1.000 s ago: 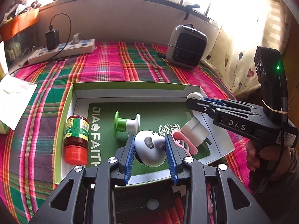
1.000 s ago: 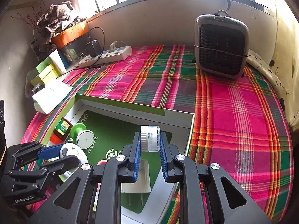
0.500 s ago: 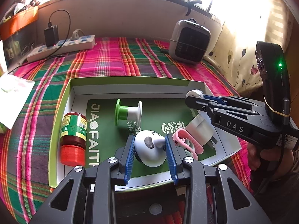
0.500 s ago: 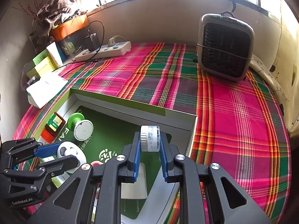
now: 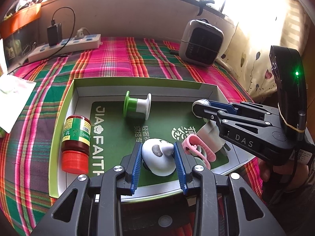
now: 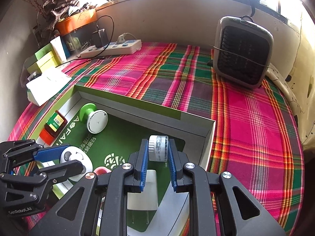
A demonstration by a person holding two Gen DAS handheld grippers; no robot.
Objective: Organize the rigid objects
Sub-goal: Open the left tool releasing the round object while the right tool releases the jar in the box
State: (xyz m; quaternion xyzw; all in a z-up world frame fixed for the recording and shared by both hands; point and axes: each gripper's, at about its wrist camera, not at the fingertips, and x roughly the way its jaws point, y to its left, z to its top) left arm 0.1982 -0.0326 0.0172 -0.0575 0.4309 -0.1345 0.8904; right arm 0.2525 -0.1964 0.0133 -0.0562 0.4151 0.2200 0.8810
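My left gripper is shut on a white round panda-faced object over the near part of an open green-lined box. My right gripper is shut on a small clear jar with a white cap over the box's right side. In the box lie a red-capped bottle, a green and white spool, a pink clip and a white plug adapter. The right gripper shows from the side in the left wrist view.
The box sits on a pink and green plaid cloth. A grey heater stands at the back right. A white power strip with a charger lies at the back left. Boxes and paper are at the left.
Both grippers keep their holds. Both have lowered and moved forward over the box, so the box contents look nearer and larger.
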